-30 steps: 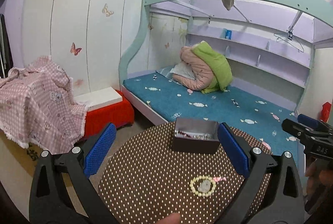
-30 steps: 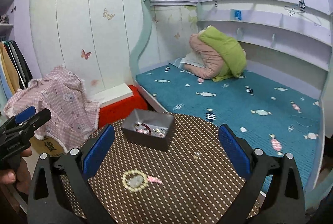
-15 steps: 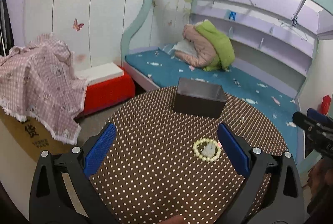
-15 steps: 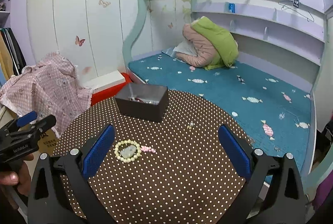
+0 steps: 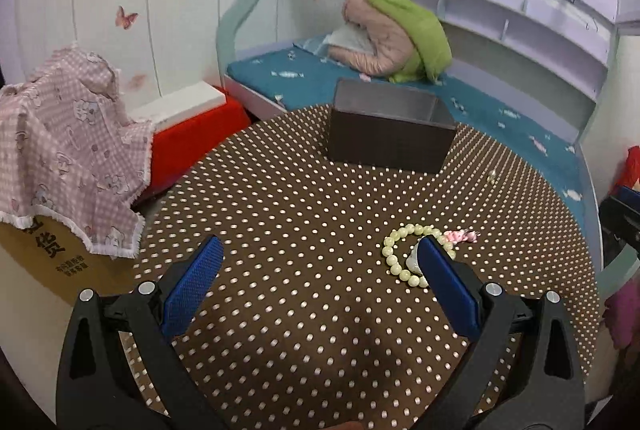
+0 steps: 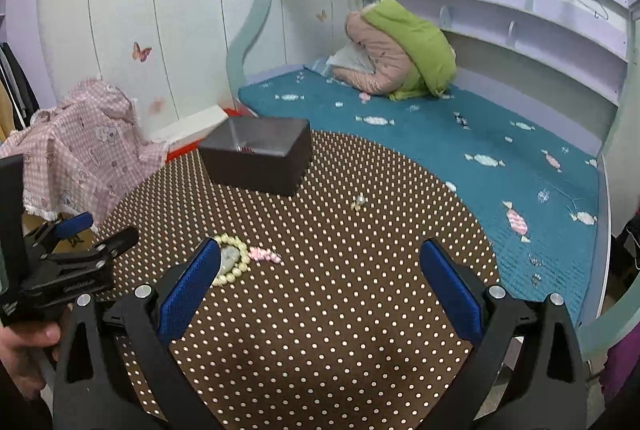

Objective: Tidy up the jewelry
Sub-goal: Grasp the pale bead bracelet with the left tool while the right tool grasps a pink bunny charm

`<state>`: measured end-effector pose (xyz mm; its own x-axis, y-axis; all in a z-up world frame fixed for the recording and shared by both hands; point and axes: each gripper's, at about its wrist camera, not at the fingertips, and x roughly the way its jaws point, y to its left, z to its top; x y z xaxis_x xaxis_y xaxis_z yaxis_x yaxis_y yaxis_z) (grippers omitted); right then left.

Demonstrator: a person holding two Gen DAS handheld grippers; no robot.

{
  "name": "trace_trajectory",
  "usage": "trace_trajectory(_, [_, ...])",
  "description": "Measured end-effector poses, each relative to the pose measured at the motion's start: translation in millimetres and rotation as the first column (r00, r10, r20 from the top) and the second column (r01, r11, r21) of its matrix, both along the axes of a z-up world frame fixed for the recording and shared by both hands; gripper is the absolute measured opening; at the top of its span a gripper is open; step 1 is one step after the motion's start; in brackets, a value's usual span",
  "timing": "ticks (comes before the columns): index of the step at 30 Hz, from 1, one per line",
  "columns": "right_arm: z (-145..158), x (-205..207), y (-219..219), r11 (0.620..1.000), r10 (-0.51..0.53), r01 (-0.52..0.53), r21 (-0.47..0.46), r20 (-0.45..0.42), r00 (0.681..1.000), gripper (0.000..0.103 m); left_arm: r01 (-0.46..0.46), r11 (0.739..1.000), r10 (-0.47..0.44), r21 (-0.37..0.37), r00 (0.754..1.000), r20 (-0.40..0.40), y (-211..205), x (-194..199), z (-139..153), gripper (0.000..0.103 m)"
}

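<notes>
A pale green bead bracelet (image 5: 400, 250) lies on the round brown dotted table (image 5: 300, 214), with a small pink trinket (image 5: 462, 235) beside it. A dark open box (image 5: 390, 142) stands at the table's far side; some jewelry shows inside it in the right wrist view (image 6: 256, 154). A tiny pearl piece (image 6: 359, 202) lies loose to the box's right. My left gripper (image 5: 318, 256) is open and empty, its right finger overlapping the bracelet. My right gripper (image 6: 320, 262) is open and empty above the table; the bracelet (image 6: 236, 264) and pink trinket (image 6: 264, 255) lie by its left finger.
A bed with a teal cover (image 6: 460, 134) and a pink and green bundle (image 6: 400, 54) lies behind the table. A pink checked cloth (image 5: 60, 150) covers a cardboard box at left, next to a red stool (image 5: 192, 134). The left gripper shows at the left edge (image 6: 72, 262).
Both grippers have come down lower and closer to the table. The bracelet now sits by the left gripper's right finger and the right gripper's left finger. Jaws stay open.
</notes>
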<state>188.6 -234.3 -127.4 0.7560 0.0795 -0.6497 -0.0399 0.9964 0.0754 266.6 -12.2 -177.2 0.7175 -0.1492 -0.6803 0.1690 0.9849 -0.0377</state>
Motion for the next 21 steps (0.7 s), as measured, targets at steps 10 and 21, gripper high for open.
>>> trace_trajectory(10, [-28.5,20.7,-6.2,1.000,0.016,-0.016,-0.001,-0.090,0.996,0.096,0.085,0.994,-0.077,0.068,0.991,-0.108,-32.7,56.3,-44.5,0.097])
trace_trajectory(21, [-50.9,43.5,-17.1,0.999,0.036,-0.033,0.024,-0.159,0.987,0.096,0.196,0.978,-0.181,0.076,0.968,-0.172,-55.6,62.2,-62.1,0.044])
